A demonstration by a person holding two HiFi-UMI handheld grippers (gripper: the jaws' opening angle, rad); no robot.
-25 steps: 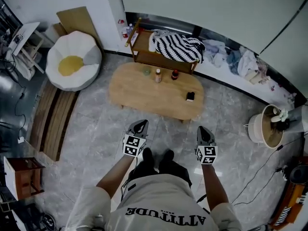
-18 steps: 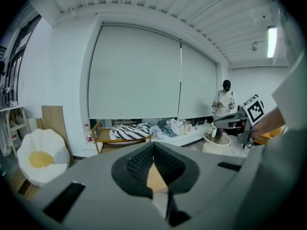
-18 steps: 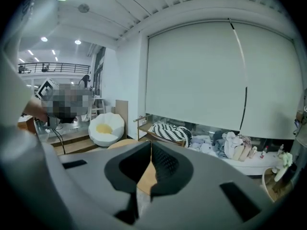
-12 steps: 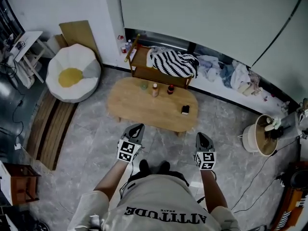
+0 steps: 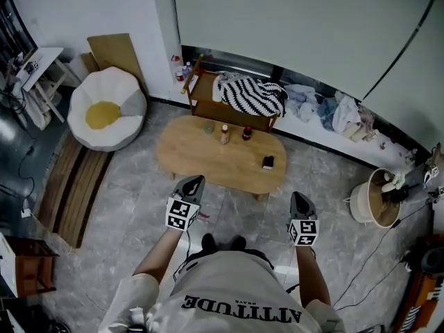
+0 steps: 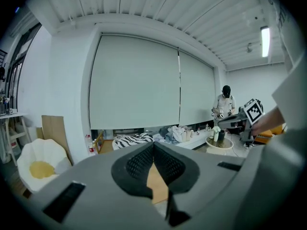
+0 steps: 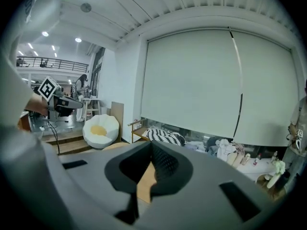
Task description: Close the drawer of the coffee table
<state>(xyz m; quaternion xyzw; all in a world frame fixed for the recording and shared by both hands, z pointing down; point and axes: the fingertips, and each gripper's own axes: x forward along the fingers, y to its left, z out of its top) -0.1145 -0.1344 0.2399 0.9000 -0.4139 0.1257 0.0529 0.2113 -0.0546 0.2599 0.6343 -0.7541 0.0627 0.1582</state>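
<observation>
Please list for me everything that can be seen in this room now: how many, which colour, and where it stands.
coffee table: one, light wood, oval, on the floor ahead of the person
bottles: two, upright, near the table's far edge
greenish thing: one, small, left of the bottles
black object: one, on the table's right part
cushion seat: one, white with a yellow middle, left of the table
wooden rack: one, brown, behind the table
striped blanket: one, black and white, in the rack
clothes pile: several pale pieces, along the wall at right
bucket: one, white, far right
left gripper: grey, fingers together, empty
right gripper: grey, fingers together, empty
</observation>
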